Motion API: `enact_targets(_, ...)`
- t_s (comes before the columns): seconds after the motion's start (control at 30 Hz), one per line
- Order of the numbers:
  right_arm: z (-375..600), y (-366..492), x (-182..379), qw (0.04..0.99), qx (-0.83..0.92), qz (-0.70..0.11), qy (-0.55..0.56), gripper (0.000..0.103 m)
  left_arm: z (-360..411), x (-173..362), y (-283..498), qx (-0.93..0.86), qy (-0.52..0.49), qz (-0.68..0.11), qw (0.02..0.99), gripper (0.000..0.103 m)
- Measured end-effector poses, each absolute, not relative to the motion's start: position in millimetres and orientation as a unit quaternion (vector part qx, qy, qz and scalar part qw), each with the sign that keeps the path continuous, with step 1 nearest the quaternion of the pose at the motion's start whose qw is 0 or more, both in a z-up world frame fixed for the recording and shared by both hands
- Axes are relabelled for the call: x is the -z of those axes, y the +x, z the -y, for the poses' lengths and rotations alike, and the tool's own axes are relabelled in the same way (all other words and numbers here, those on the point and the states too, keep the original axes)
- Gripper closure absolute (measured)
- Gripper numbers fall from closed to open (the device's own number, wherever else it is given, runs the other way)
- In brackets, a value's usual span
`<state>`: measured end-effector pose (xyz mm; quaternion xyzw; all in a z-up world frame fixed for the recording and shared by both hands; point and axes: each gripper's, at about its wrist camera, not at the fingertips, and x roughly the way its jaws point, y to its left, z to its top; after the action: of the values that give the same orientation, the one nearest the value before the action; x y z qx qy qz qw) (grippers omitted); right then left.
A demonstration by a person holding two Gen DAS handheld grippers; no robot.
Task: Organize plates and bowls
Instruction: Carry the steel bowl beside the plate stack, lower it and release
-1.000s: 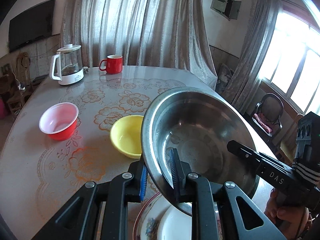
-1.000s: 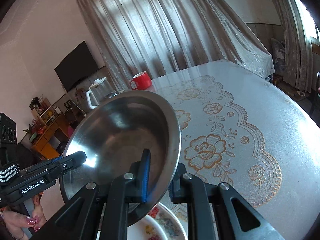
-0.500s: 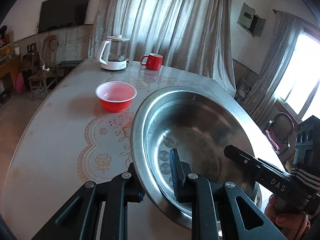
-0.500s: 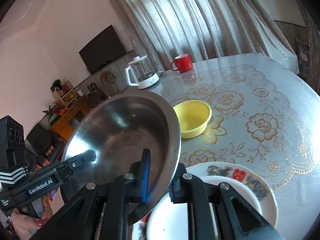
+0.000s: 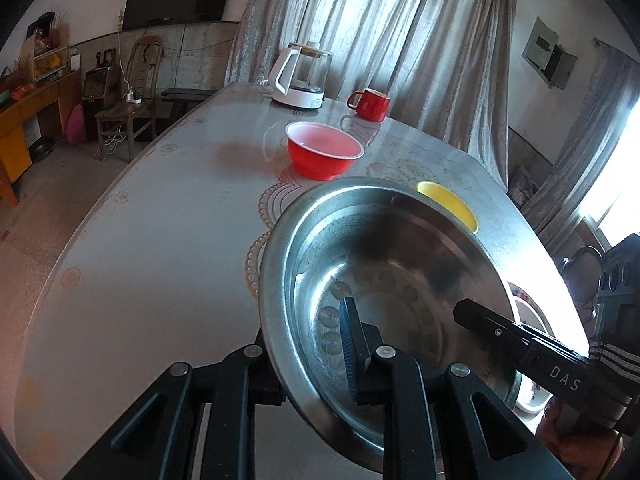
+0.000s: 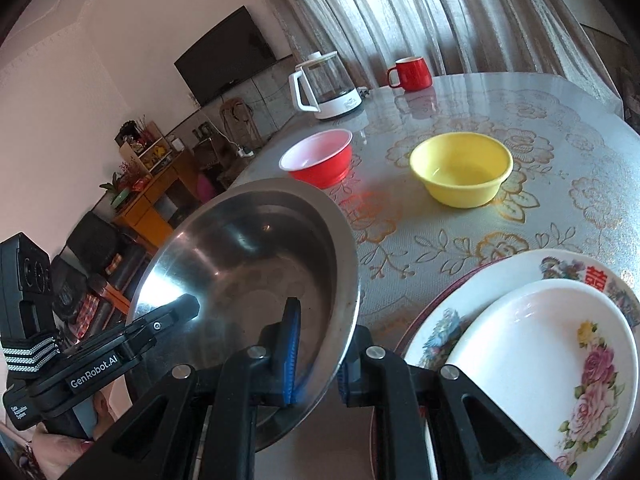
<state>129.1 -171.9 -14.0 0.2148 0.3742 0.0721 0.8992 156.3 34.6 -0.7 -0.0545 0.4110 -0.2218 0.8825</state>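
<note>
A large steel bowl (image 5: 400, 280) (image 6: 256, 264) is held between both grippers above the table. My left gripper (image 5: 316, 360) is shut on its near rim. My right gripper (image 6: 320, 364) is shut on the opposite rim. A red plastic bowl (image 5: 323, 154) (image 6: 318, 158) and a yellow bowl (image 6: 462, 172) stand on the table; in the left wrist view only a sliver of the yellow bowl (image 5: 448, 202) shows past the steel bowl. Stacked floral plates (image 6: 532, 360) lie at the right, partly under my right gripper.
A glass kettle on a white base (image 5: 300, 76) (image 6: 324, 84) and a red mug (image 5: 370, 104) (image 6: 410, 74) stand at the far side of the round floral-cloth table (image 6: 520, 128). The table's left edge (image 5: 100, 220) drops to the floor, with a chair and cabinets beyond.
Both grippers have carried the steel bowl leftward and lower, away from over the plates. The plates now show fully at the right in the right wrist view.
</note>
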Motion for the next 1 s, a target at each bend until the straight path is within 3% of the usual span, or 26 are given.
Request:
enact_targets(0.77,146,132,42,0.881,-0.055,-0.435,0.178,0.086,-41,42,160,0.207,-0.067,-0.457,0.863,0.083)
enact_targets(1.0,145,131,32,0.888,-0.050,-0.428,0.159,0.070,-46,44,158,0.203,-0.077,-0.454,0.864,0.083)
